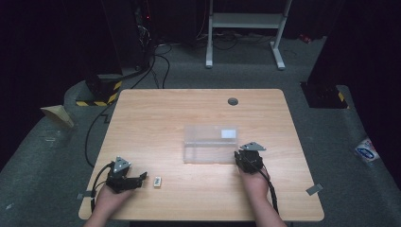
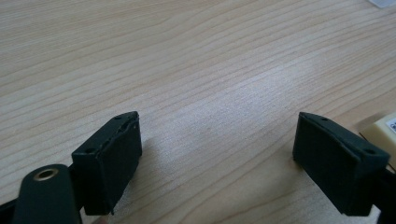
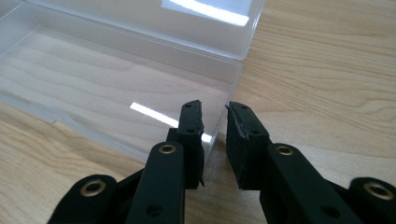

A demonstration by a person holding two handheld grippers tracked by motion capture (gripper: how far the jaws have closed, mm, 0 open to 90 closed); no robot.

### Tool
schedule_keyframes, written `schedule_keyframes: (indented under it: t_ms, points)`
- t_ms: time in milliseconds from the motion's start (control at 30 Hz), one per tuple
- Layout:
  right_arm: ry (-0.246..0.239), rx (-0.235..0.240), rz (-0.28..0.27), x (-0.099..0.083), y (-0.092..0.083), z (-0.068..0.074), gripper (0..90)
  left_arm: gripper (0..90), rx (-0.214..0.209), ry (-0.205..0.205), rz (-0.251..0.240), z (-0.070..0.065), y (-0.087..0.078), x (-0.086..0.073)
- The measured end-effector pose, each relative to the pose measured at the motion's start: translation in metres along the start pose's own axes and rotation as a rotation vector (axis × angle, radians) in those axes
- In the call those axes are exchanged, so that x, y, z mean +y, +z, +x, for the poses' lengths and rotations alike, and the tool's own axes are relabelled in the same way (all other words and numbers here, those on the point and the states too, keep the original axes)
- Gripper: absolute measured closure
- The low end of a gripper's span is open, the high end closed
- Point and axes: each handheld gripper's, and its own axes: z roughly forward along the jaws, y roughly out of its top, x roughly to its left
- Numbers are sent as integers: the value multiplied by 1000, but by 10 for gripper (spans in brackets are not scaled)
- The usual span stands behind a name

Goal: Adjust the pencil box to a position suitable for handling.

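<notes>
Nearest the front edge of the wooden tabletop, the left gripper lies low in the person's left hand, its jaws spread wide with bare wood between them and nothing held. Just beyond its tips sits a small cream block; in the left gripper view the same block is cut off by the frame edge past the right-hand jaw, and its markings cannot be read.

On the other side, the right gripper has its jaws drawn to a narrow gap astride the near right corner wall of a clear plastic box, one jaw inside and one outside; whether the pads actually press the wall cannot be told. From above, the right gripper meets the box at that corner, the fingertips hidden beneath its grey plate.

Farther back, the box's raised lid carries a white glare. A dark round grommet sits near the far edge.
</notes>
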Motion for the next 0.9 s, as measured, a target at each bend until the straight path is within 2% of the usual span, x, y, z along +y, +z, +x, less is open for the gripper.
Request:
schedule_keyframes:
  t_ms: [400, 533, 700, 800, 900]
  points:
    - [-1, 6, 3, 0, -2, 0, 735, 158, -2, 0, -1, 0, 0, 0]
    - [4, 10, -19, 1, -6, 0, 722, 158, -2, 0, -1, 0, 0, 0]
    - [8, 15, -46, 3, -13, -4, 667, 158, -1, 2, -1, 0, 0, 0]
    - [22, 24, -88, 4, -22, -9, 599, 158, 0, -2, -3, 0, 0, 0]
    - [25, 24, -97, 4, -26, -13, 561, 158, -1, -3, -3, 0, 0, 0]
